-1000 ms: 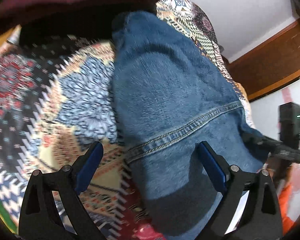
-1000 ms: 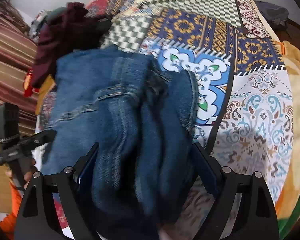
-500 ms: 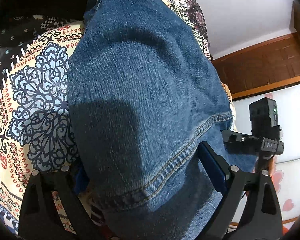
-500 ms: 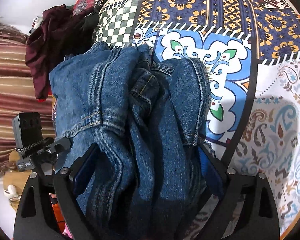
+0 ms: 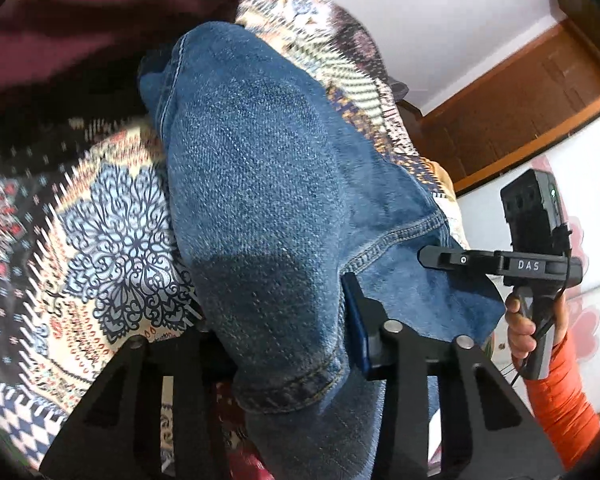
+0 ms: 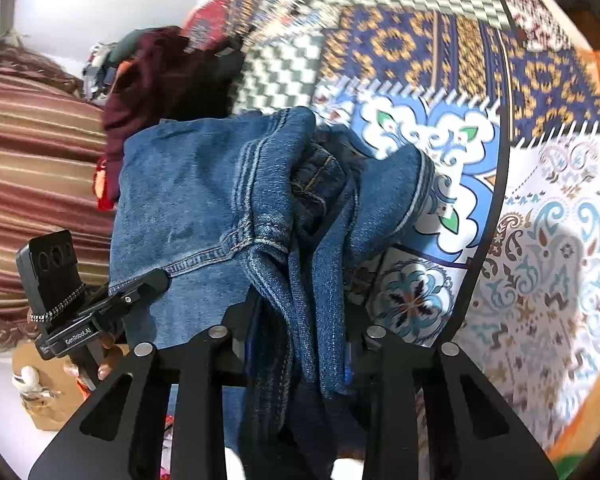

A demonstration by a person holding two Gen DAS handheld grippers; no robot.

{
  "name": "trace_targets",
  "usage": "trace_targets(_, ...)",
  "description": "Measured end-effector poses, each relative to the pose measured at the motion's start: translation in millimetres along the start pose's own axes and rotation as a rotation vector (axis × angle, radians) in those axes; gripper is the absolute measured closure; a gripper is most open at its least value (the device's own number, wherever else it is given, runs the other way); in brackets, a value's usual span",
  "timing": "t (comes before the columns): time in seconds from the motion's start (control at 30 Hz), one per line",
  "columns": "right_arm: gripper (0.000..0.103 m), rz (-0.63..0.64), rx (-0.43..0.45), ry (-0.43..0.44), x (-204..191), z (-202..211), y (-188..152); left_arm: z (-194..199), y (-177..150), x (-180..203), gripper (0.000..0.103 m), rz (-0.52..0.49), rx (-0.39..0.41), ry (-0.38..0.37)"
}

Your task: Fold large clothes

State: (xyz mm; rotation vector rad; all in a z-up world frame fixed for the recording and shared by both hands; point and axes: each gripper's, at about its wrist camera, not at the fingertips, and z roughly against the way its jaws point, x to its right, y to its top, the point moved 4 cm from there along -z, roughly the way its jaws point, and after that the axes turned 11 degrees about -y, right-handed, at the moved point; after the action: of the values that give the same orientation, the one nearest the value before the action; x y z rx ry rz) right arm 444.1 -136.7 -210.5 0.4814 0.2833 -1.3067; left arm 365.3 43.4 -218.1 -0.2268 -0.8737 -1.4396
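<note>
Garment: blue denim jeans with orange-tan stitching [image 5: 268,208], bunched and lifted over the patchwork-patterned bedspread [image 5: 112,236]; they fill the middle of both frames.
Long axis: runs from the lower centre of each frame up toward the upper middle, away from both claws.
Left gripper [image 5: 276,320]: clenched on a rolled denim edge at lower centre; its left finger is hidden behind the cloth.
Right gripper [image 6: 300,328]: clenched on a thick bundle of seams and folds at lower centre.
Nearer hand: neither; both grip the near end, side by side, so the far end likely hangs free.
Next move, judged: lay the length out flat along that axis.
Behind: dark maroon garment [image 6: 160,76], upper left.
Writing: "DAS" on the black handle at right of the left view; "GenRobot.AI" on the handle at lower left of the right view.
</note>
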Motion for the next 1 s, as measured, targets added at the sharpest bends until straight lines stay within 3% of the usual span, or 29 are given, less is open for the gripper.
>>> trace_targets(0.37,0.078,0.13,0.206,0.03,-76,82,13,98,20,52,0.066,-0.141,0.155,-0.009)
trace_targets(0.67,0.078,0.249,0.425,0.102,-171,139,77,203,90,84,0.066,-0.26,0.365,0.023)
trace_targets(0.83,0.078,0.276,0.479,0.122,-210,131,117,247,148,66,0.066,-0.286,0.448,0.071)
trace_targets(1.0,0.078,0.252,0.468,0.123,-232,75,167,257,201,2,0.065,-0.233,0.473,0.093)
